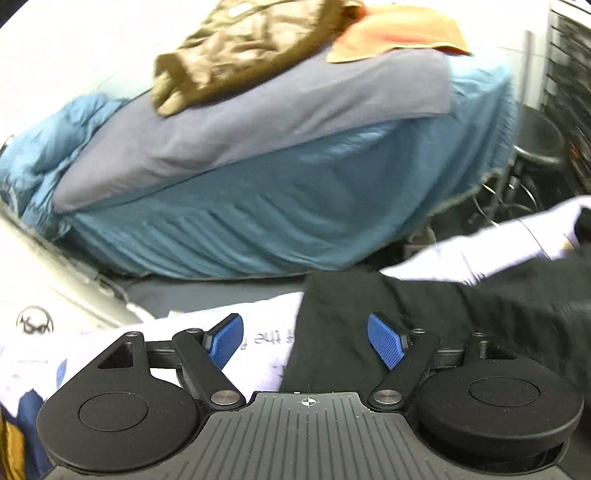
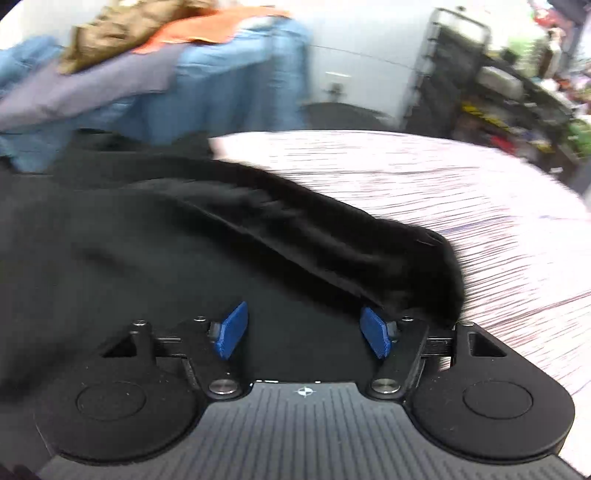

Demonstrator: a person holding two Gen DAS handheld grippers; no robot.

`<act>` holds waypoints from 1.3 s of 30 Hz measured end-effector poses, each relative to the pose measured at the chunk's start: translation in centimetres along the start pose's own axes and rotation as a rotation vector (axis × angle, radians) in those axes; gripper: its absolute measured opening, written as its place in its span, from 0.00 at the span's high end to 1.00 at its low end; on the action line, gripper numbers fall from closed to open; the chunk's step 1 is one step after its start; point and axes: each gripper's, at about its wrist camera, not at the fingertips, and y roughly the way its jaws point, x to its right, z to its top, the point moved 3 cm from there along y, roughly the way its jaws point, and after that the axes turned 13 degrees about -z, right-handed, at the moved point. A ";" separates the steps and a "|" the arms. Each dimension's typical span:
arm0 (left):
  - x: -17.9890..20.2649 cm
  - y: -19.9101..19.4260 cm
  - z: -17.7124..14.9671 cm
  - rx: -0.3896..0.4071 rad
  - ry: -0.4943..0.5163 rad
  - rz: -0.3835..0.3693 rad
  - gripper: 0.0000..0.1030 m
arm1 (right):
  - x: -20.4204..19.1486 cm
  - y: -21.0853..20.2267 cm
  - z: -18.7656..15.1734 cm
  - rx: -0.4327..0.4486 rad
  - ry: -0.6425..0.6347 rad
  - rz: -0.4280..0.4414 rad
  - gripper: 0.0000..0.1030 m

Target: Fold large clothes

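A black garment (image 1: pixel 424 325) lies on a white printed table cover (image 1: pixel 258 343). My left gripper (image 1: pixel 304 341) is open and empty, hovering at the garment's left edge where black cloth meets the white cover. In the right wrist view the black garment (image 2: pixel 147 266) fills the left and centre, with a folded ridge or sleeve (image 2: pixel 332 243) running to the right onto the white cover (image 2: pixel 461 206). My right gripper (image 2: pixel 304 330) is open over the black cloth; the ridge's end touches its right finger (image 2: pixel 376 332). Both views are motion-blurred.
A pile of clothes stands behind: a blue quilted item (image 1: pixel 277 206), a grey-blue one (image 1: pixel 277 107), an olive jacket (image 1: pixel 236 48) and an orange one (image 1: pixel 399 33). The pile also shows in the right wrist view (image 2: pixel 147 74). Dark shelving (image 2: pixel 498 96) and stools (image 1: pixel 535 147) stand at right.
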 end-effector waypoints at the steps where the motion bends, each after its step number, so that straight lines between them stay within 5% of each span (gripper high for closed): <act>1: -0.4 -0.2 -0.2 0.010 -0.015 -0.006 0.00 | 0.9 0.6 0.0 -0.022 0.020 -0.028 0.29; 6: -2.5 -0.9 -1.4 0.031 0.012 -0.029 0.00 | 3.6 0.2 -1.1 0.021 0.063 -0.100 0.24; 11: -5.5 -2.7 -4.9 0.037 -0.064 -0.192 0.00 | 7.1 -1.2 -2.8 0.057 0.271 0.020 0.17; 15: -5.9 -1.7 -7.4 -0.047 -0.083 -0.252 0.00 | 8.1 -1.1 -3.7 -0.002 0.345 0.165 0.32; 18: -5.2 -1.4 -8.1 -0.038 -0.135 -0.320 0.00 | 7.9 -0.2 -4.0 -0.073 0.351 0.220 0.45; 19: -4.8 -1.5 -8.2 -0.029 -0.137 -0.349 0.06 | 7.7 -0.1 -3.9 -0.079 0.357 0.219 0.51; 20: -4.4 -1.6 -8.1 -0.040 -0.131 -0.357 0.21 | 7.6 -0.1 -3.6 -0.079 0.364 0.226 0.71; 21: -3.9 -1.5 -7.8 -0.052 -0.113 -0.329 0.50 | 7.5 -0.1 -3.5 -0.078 0.378 0.223 0.82; 22: -3.6 -1.6 -7.5 -0.048 -0.087 -0.296 0.58 | 7.5 -0.3 -3.3 -0.070 0.389 0.216 0.85; 25: -3.9 -1.3 -6.8 -0.044 -0.071 -0.213 0.67 | 7.7 -0.7 -2.9 -0.035 0.398 0.168 0.90; 27: -4.8 -0.5 -6.9 -0.113 -0.129 -0.153 0.69 | 8.1 -0.6 -3.0 -0.022 0.411 0.121 0.93; 30: -5.0 0.7 -7.0 -0.166 -0.107 -0.054 0.67 | 8.2 0.4 -3.2 -0.061 0.473 0.114 0.90; 32: -4.9 0.5 -6.8 -0.159 -0.089 -0.055 0.58 | 7.8 0.9 -3.3 -0.082 0.492 0.089 0.82; 33: -4.9 0.2 -6.7 -0.142 -0.089 -0.060 0.51 | 7.6 0.8 -3.2 -0.077 0.472 0.074 0.80; 34: -4.9 -0.4 -6.7 -0.123 -0.092 -0.067 0.24 | 7.4 0.4 -3.1 -0.064 0.444 0.057 0.76; 36: -4.9 -1.7 -7.0 -0.091 -0.098 -0.079 0.00 | 7.5 -0.7 -3.1 -0.032 0.417 0.027 0.58; 39: -4.2 -4.5 -7.5 -0.010 -0.025 -0.119 0.00 | 8.5 -2.9 -3.6 0.032 0.444 0.053 0.46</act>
